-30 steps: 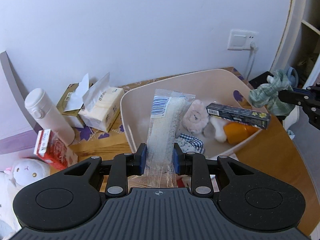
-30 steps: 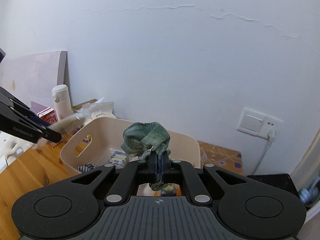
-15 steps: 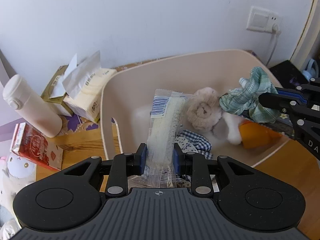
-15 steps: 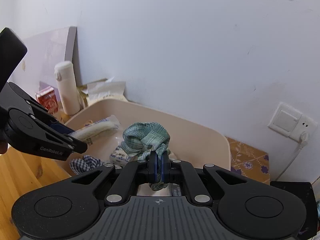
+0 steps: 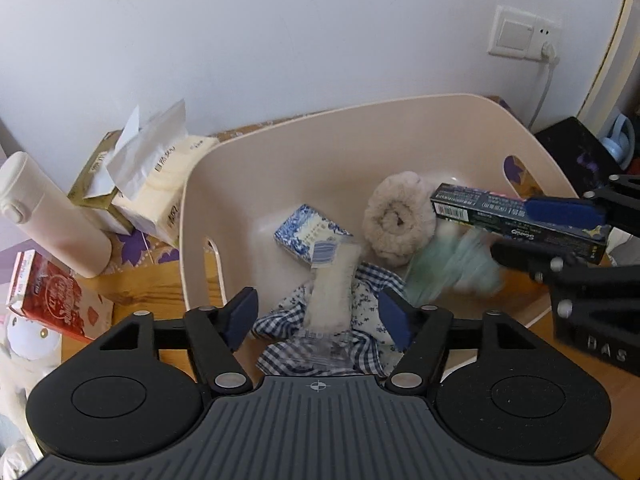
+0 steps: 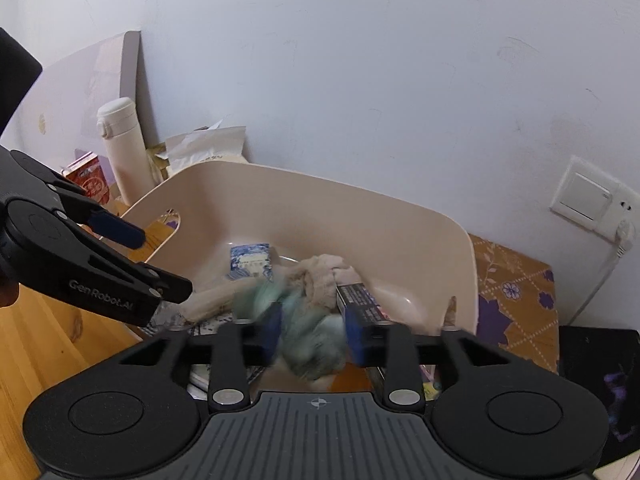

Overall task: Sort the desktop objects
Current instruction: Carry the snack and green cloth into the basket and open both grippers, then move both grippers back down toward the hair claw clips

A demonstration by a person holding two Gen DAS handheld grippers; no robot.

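Against a white wall, a beige bin (image 5: pixel 400 120) gathers the clutter; left gripper (image 5: pixel 320 316) and right gripper (image 6: pixel 312 340) gape wide above it, packet (image 5: pixel 332 292) and green cloth (image 6: pixel 312 340) blurred, apparently dropping in.

Matte black plastic left gripper (image 5: pixel 318 314) and right gripper (image 6: pixel 312 334): blue finger pads (image 5: pixel 240 314), silver screws, ribbed grey housing, white "GenRobot.AI" lettering.
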